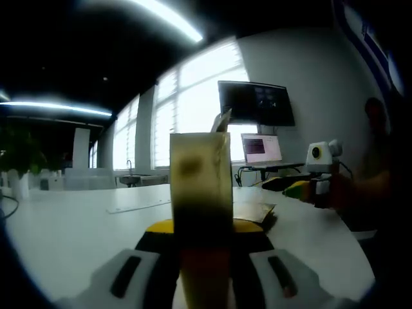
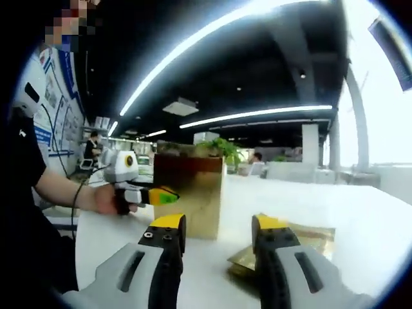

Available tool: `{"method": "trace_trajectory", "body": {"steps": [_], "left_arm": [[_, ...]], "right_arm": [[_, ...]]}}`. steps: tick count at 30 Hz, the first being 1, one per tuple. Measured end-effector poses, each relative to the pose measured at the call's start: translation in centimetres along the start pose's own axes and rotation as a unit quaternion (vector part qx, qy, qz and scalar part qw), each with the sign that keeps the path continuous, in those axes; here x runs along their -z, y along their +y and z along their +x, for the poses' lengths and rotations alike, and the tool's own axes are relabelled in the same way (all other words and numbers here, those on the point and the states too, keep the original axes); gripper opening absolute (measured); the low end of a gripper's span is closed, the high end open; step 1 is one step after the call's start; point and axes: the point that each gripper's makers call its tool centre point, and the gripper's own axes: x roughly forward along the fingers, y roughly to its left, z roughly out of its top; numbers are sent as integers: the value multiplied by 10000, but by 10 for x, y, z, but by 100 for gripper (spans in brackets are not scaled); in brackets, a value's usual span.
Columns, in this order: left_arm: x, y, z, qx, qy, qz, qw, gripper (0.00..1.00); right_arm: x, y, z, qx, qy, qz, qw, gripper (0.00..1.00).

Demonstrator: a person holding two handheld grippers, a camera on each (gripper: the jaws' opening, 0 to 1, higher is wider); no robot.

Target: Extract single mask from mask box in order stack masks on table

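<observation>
A tall gold-brown mask box [image 1: 199, 187] stands upright on the white table [image 1: 71, 225], and my left gripper [image 1: 203, 226] is shut on its lower part, yellow tips on either side. Flat gold mask packets [image 1: 256, 211] lie just behind and to the right of the box. In the right gripper view the same box [image 2: 190, 196] stands ahead, with the left gripper [image 2: 161, 195] against its left side, held by a hand. My right gripper [image 2: 221, 232] is open, a short way in front of the box. The gold packets [image 2: 296, 244] lie beyond its right jaw.
A flat pale sheet [image 1: 138, 205] lies on the table left of the box. A monitor [image 1: 256, 103] and a laptop [image 1: 261, 149] stand at the table's far side. The right gripper [image 1: 312, 188] hovers at the right. A person's arm [image 2: 64, 187] reaches in from the left.
</observation>
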Motion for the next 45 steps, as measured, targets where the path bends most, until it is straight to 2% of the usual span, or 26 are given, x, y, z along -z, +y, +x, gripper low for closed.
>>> {"method": "trace_trajectory", "body": {"steps": [6, 9, 15, 21, 27, 33, 36, 45], "left_arm": [[0, -1, 0, -2, -1, -2, 10000, 31], [0, -2, 0, -4, 0, -2, 10000, 31], [0, -1, 0, 3, 2, -17, 10000, 31], [1, 1, 0, 9, 13, -49, 10000, 31], [2, 1, 0, 3, 27, -41, 10000, 31], [2, 1, 0, 8, 31, -46, 10000, 31], [2, 1, 0, 11, 32, -46, 10000, 31], [2, 0, 0, 16, 34, -45, 10000, 31]], "right_arm": [[10, -11, -2, 25, -81, 228, 9997, 38], [8, -14, -2, 77, -108, 293, 9995, 38], [11, -11, -2, -42, -74, 222, 9997, 38], [4, -6, -4, -143, -271, 356, 9989, 38], [7, 4, -2, -263, -156, 223, 9993, 38], [4, 4, -5, -273, -261, 363, 9986, 37], [7, 4, -5, -311, -197, 365, 9987, 33], [3, 3, -6, -300, -264, 371, 9985, 34]]}}
